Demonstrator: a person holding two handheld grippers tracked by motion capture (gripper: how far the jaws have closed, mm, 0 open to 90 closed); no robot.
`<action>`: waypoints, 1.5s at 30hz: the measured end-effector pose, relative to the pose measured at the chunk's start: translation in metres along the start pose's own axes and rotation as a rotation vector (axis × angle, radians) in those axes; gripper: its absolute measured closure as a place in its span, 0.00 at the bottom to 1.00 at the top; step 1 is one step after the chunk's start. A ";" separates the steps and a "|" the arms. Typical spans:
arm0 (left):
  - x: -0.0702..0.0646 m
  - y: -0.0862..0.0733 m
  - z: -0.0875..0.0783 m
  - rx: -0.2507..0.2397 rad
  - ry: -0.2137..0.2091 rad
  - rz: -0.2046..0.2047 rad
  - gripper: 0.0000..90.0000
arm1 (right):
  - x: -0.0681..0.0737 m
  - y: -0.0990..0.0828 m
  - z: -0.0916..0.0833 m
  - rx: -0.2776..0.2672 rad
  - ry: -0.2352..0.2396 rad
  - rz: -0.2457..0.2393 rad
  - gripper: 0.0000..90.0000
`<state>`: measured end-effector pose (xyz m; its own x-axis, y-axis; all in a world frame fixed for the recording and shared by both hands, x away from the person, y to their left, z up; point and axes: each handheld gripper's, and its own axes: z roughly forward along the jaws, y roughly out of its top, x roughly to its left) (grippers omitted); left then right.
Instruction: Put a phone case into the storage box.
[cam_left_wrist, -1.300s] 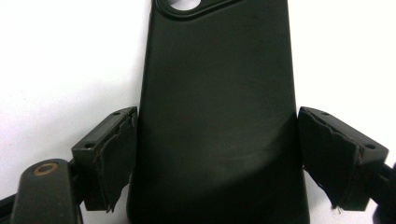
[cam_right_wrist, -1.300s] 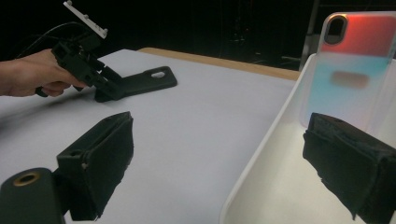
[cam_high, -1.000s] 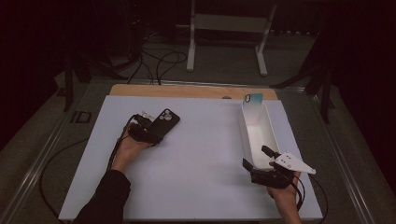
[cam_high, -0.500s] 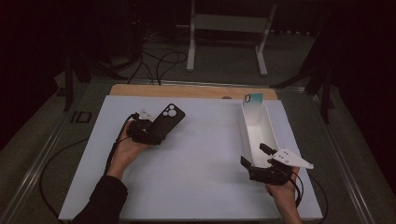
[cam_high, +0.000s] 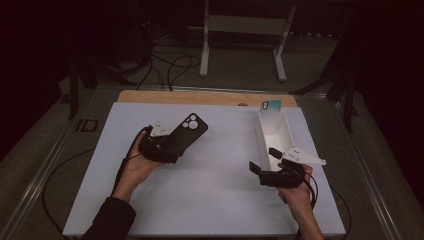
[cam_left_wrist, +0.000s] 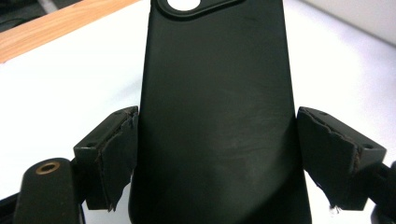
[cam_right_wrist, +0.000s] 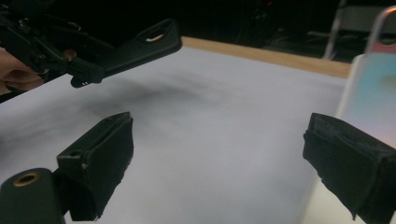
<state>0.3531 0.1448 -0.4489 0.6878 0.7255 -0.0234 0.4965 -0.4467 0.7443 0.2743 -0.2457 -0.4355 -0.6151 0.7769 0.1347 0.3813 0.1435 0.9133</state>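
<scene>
High view: the left gripper (cam_high: 172, 145) holds a black phone case (cam_high: 186, 134) clear of the white table mat (cam_high: 210, 200), camera cutouts pointing away from the person. Left gripper view confirms both pads (cam_left_wrist: 116, 149) pressing the case's long edges near its lower end. Judged from its thin shell, the case is light, somewhat flexible and smooth; grip across the side edges, not the flat back. The left forearm angles inward, wrist raised. The right gripper (cam_high: 265, 162) sits low beside the white box (cam_high: 272, 131), jaws wide apart with nothing between them, palm underneath.
</scene>
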 end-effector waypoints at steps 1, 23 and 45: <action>-0.002 0.001 -0.001 -0.005 -0.003 0.006 0.19 | 0.001 0.003 0.002 0.008 0.009 0.004 0.10; -0.051 0.016 -0.015 -0.082 -0.094 0.115 0.19 | 0.012 0.044 0.044 0.077 0.107 0.063 0.10; -0.086 0.024 -0.007 -0.128 -0.160 0.166 0.18 | 0.025 0.047 0.068 0.116 0.253 0.186 0.51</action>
<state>0.3024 0.0753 -0.4243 0.8345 0.5510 0.0088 0.3054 -0.4756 0.8250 0.3233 -0.1778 -0.4152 -0.6739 0.6217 0.3991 0.5700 0.0938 0.8163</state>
